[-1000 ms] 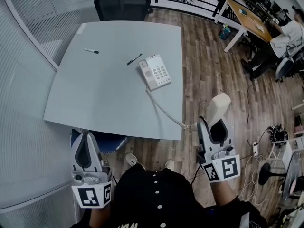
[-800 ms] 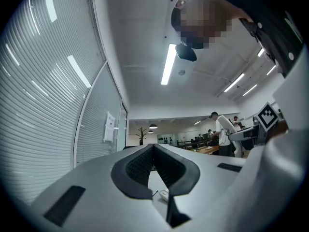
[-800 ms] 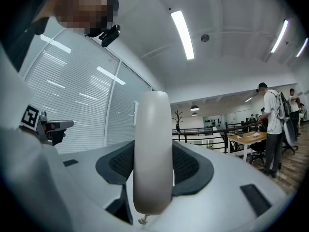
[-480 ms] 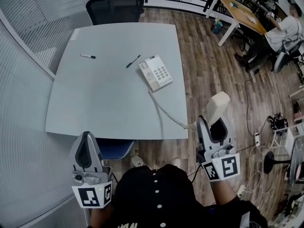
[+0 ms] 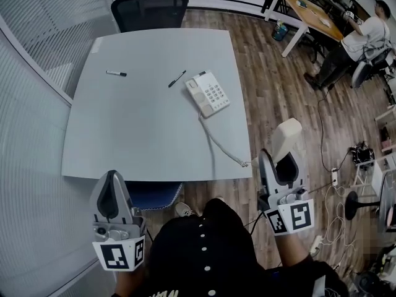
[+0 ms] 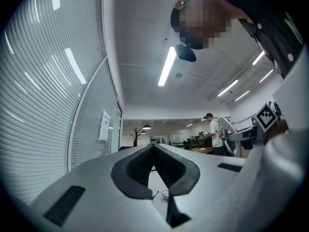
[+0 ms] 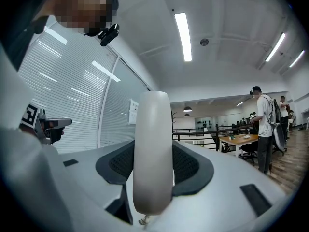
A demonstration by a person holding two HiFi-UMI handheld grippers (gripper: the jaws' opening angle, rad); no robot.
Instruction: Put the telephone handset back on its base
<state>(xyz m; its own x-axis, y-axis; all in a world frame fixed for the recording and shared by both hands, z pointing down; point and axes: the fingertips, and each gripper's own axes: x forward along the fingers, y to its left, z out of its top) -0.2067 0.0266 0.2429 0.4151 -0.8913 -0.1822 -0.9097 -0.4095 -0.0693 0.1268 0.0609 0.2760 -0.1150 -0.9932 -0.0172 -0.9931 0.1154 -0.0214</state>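
The cream telephone base (image 5: 207,93) lies keypad up on the grey table (image 5: 136,135), toward its right side. A coiled cord (image 5: 219,142) runs from the base over the table's near edge to the cream handset (image 5: 286,138) (image 7: 153,149). My right gripper (image 5: 284,161) (image 7: 153,153) is shut on the handset, which stands upright between the jaws, off the table's near right corner. Off the near left corner, my left gripper (image 5: 112,179) (image 6: 153,148) is shut with nothing in it.
A black marker (image 5: 116,73) and a black pen (image 5: 177,78) lie on the table left of the base. A black office chair (image 5: 148,5) stands behind the table, a blue seat (image 5: 151,194) under its near edge. Cables (image 5: 337,212) trail on the floor at right.
Both grippers have moved a little toward the table along with the person, whose shoes are now hidden. The handset stays in the right gripper's jaws.
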